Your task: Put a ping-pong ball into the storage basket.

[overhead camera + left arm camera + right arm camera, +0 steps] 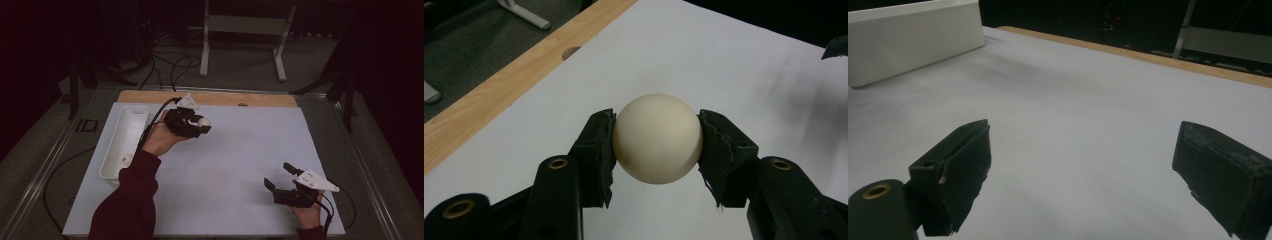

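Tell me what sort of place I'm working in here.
Likely a lab or recording setup, not a home: a white-topped table in a dark room, cables on the carpeted floor, a bare metal stand behind. The left gripper holds a white ball near a white bin.

The ball (657, 138) between my left claw's (657, 145) pads (599, 150) looks like smooth, matt cream plastic. The pads are black rubbery foam, rough and frayed at their edges. A matt white sheet (225, 165) covers my table; bare pale wood (210, 98) shows along its far edge. The tray (124, 142) is smooth white plastic.
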Demonstrator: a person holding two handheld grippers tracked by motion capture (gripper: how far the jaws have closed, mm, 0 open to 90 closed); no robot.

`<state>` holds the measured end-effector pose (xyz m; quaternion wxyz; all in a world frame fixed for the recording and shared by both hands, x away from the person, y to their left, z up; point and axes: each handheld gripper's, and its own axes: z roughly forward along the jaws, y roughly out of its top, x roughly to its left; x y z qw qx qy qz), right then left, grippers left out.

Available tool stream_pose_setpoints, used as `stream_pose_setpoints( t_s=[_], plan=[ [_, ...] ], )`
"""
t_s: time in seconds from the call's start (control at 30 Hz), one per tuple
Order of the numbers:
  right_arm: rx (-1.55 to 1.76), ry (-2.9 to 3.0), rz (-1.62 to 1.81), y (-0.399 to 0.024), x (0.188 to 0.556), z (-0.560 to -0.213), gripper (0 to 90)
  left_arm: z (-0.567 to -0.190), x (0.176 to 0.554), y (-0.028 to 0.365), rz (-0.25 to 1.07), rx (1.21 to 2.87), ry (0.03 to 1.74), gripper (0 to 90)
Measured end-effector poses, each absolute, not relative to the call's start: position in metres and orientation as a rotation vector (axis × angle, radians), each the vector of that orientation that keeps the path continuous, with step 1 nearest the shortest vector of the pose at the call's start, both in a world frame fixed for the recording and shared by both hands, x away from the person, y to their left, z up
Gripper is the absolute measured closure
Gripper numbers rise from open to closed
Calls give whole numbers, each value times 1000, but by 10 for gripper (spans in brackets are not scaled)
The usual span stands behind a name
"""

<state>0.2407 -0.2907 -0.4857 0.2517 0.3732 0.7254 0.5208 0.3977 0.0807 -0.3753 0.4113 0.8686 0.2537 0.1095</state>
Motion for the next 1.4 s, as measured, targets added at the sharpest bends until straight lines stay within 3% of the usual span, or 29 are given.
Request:
stream_pose_setpoints(
  t_s=[1.4],
  plan=[
    [1013,1975,1417,-290,241,-486,85,-370,394,102,294,2185,659,511]
  ],
)
